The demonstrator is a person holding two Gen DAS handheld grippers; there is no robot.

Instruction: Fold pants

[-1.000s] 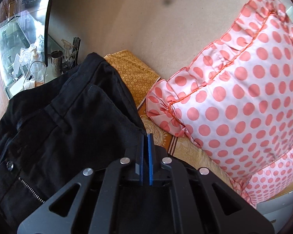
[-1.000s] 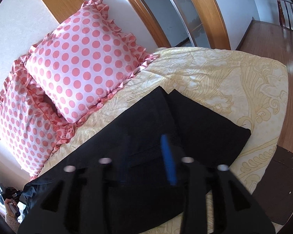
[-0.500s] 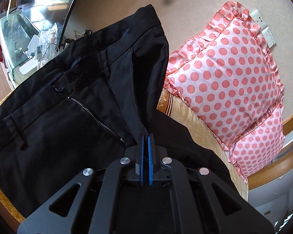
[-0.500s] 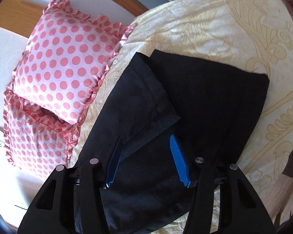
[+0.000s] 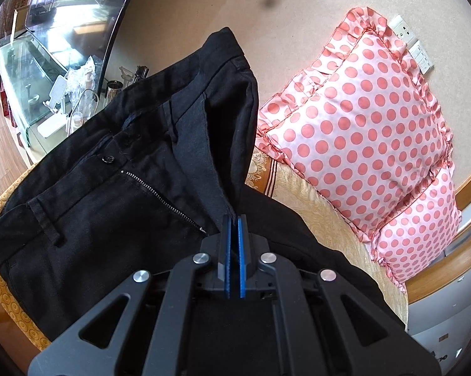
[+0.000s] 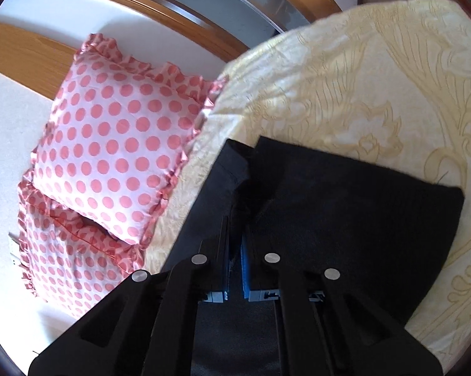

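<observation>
Black pants (image 5: 116,194) lie on a cream patterned bedspread (image 6: 361,94). In the left wrist view the waistband, button and zipper face up, and my left gripper (image 5: 234,219) is shut on a pinched fold of the pants, lifting it into a ridge. In the right wrist view the pants' legs (image 6: 345,206) lie spread flat toward the bed's edge, and my right gripper (image 6: 235,228) is shut on a fold of the black cloth between the two legs.
Two pink polka-dot pillows (image 5: 370,138) (image 6: 116,150) lean on the wall beside the pants. A glass table with clutter (image 5: 56,94) stands past the bed at the left. A wooden door frame (image 6: 204,9) is behind the bed.
My right gripper has closed from open onto the pants cloth. My left gripper, still shut on the fabric, has shifted slightly, with more of the waistband spread out.
</observation>
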